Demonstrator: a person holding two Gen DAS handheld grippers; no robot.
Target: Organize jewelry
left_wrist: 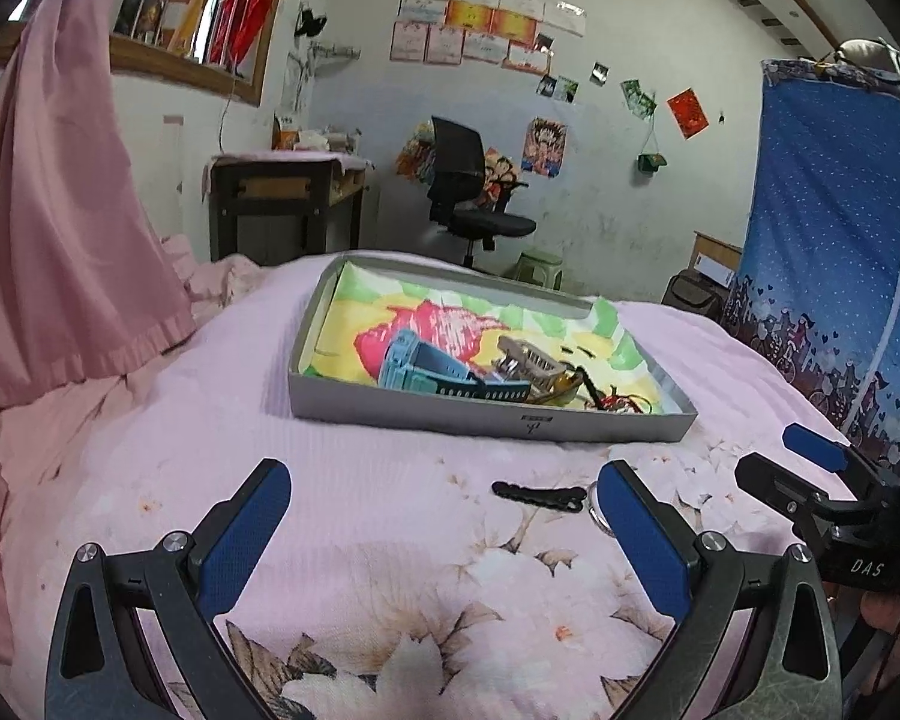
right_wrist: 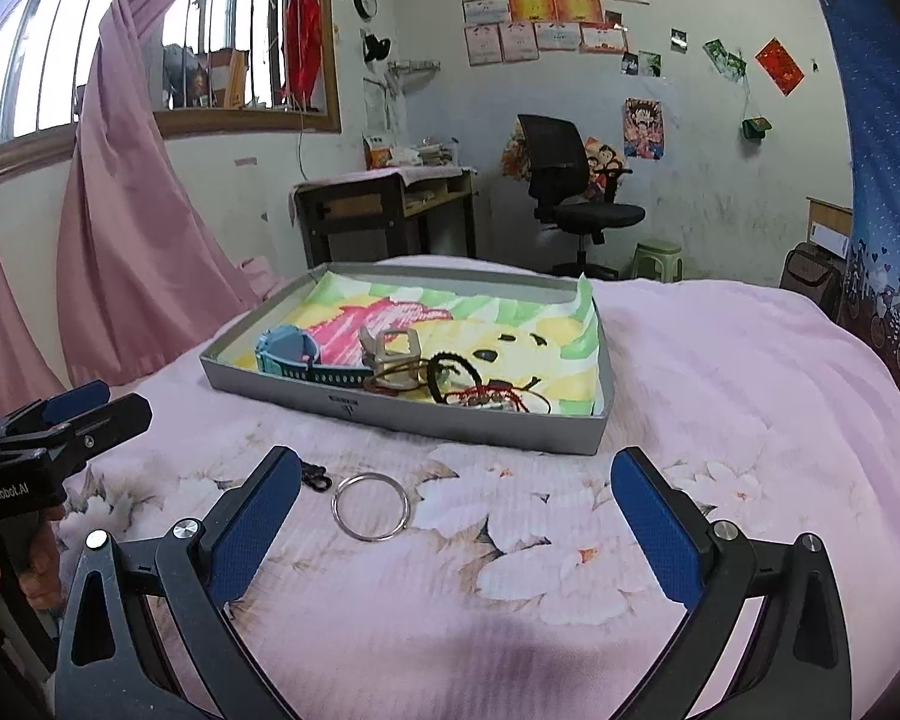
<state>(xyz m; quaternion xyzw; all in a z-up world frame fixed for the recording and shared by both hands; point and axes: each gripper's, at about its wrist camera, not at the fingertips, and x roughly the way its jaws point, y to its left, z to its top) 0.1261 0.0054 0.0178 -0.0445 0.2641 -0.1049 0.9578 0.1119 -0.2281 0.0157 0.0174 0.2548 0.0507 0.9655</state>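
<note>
A grey tray [left_wrist: 492, 420] [right_wrist: 402, 414] lined with a colourful drawing stands on the pink bedspread. It holds a blue watch [left_wrist: 432, 369] [right_wrist: 294, 354], a beige watch [left_wrist: 525, 360] [right_wrist: 390, 348] and dark and red bracelets [right_wrist: 480, 390]. A black hair clip [left_wrist: 537, 495] lies on the bed in front of the tray, partly hidden behind the left finger in the right wrist view [right_wrist: 317, 475]. A silver ring bangle [right_wrist: 371, 506] lies beside it. My left gripper [left_wrist: 444, 531] is open and empty just short of the clip. My right gripper [right_wrist: 456, 516] is open and empty around the bangle's area.
The bed has a pink floral cover [right_wrist: 720, 390]. A pink curtain [left_wrist: 60, 210] hangs at the left, a blue curtain [left_wrist: 840, 240] at the right. A desk [right_wrist: 384, 210], an office chair [right_wrist: 570, 186] and a green stool [right_wrist: 657, 258] stand beyond the bed.
</note>
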